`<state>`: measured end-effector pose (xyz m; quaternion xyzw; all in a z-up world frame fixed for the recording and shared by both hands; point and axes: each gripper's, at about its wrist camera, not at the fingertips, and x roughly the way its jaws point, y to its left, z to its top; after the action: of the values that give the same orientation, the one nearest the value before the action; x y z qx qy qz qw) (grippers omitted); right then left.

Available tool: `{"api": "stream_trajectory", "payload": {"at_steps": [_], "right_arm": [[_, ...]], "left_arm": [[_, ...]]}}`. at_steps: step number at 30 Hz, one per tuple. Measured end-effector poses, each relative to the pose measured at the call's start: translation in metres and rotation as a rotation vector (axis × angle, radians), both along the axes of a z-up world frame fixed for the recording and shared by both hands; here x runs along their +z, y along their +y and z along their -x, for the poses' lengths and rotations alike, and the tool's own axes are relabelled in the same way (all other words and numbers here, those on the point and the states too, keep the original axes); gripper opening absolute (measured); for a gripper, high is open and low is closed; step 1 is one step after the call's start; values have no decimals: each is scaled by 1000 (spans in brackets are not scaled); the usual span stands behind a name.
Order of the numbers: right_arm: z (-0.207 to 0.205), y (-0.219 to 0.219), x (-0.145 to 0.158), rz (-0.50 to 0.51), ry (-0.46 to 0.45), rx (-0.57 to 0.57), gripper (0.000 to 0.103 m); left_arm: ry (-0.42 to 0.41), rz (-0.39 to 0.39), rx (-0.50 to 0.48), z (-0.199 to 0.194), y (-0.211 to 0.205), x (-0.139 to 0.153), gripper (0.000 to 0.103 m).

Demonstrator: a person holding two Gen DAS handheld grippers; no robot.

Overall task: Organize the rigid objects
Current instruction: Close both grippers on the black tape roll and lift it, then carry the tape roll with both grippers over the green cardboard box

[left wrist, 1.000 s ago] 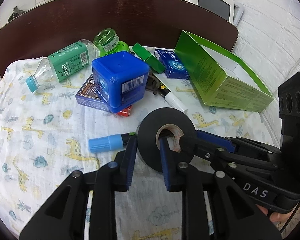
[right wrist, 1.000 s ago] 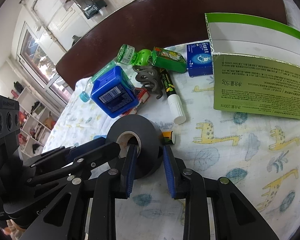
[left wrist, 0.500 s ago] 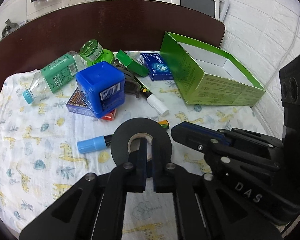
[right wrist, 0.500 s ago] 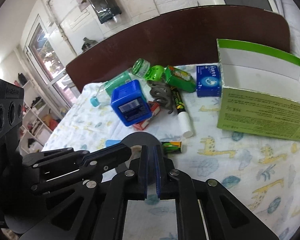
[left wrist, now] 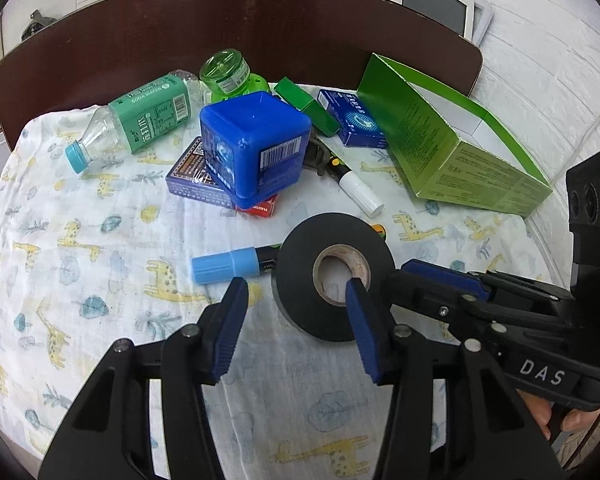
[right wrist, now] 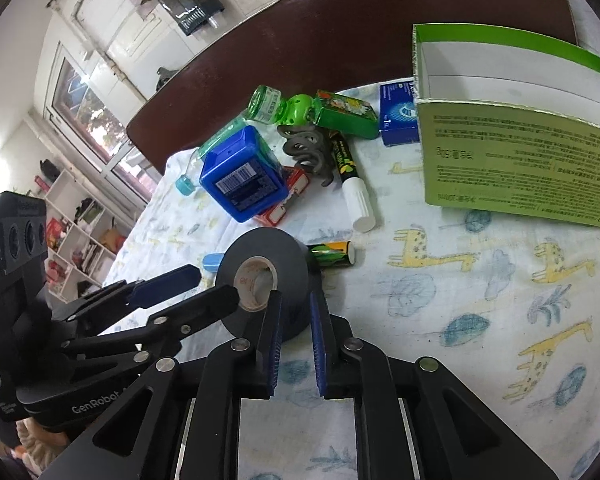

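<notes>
A black tape roll (left wrist: 336,272) lies flat on the giraffe-print cloth (left wrist: 80,240), over a marker with a light blue cap (left wrist: 224,266). My left gripper (left wrist: 296,286) is opening wide. Its right finger dips into the roll's hole, its left finger stands outside the rim, and neither pad touches. My right gripper (right wrist: 295,298) comes in from the right side. Its jaws are opening by a narrow gap, with the wall of the tape roll (right wrist: 260,272) between them and the pads against it.
Behind the roll stand a blue cube box (left wrist: 256,144) on card decks, a water bottle (left wrist: 140,120), a green jar (left wrist: 224,70), two small boxes and a white-capped marker (left wrist: 356,188). An open green carton (left wrist: 460,148) stands at the right. A dark headboard (left wrist: 220,20) closes the back.
Half a second ago both grippers were shut and higher over the roll. Now both sit lower, the left spread across the roll's wall and the right narrowly parted on it.
</notes>
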<state>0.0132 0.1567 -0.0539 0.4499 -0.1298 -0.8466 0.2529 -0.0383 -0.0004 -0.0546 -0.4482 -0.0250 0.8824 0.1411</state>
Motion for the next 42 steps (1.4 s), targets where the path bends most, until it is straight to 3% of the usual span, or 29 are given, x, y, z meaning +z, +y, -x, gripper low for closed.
{"api": "stream_trajectory", "payload": {"at_steps": [3, 5, 10, 17, 31, 42], "right_arm": [[2, -3, -3, 3, -11, -2, 31], [6, -4, -5, 3, -22, -11, 31], [15, -4, -13, 51, -71, 4, 32], [1, -8, 11, -27, 44, 1, 30], [5, 50, 72, 23, 224, -104, 30], [28, 108, 96, 47, 294, -232, 30]], "left_arm": [[-11, -13, -6, 5, 0, -1, 40], [-35, -34, -25, 11, 1, -6, 33], [-21, -27, -8, 10, 4, -5, 29], [48, 6, -17, 4, 12, 18, 24], [211, 42, -141, 25, 79, 84, 24], [229, 58, -244, 67, 139, 108, 24]]}}
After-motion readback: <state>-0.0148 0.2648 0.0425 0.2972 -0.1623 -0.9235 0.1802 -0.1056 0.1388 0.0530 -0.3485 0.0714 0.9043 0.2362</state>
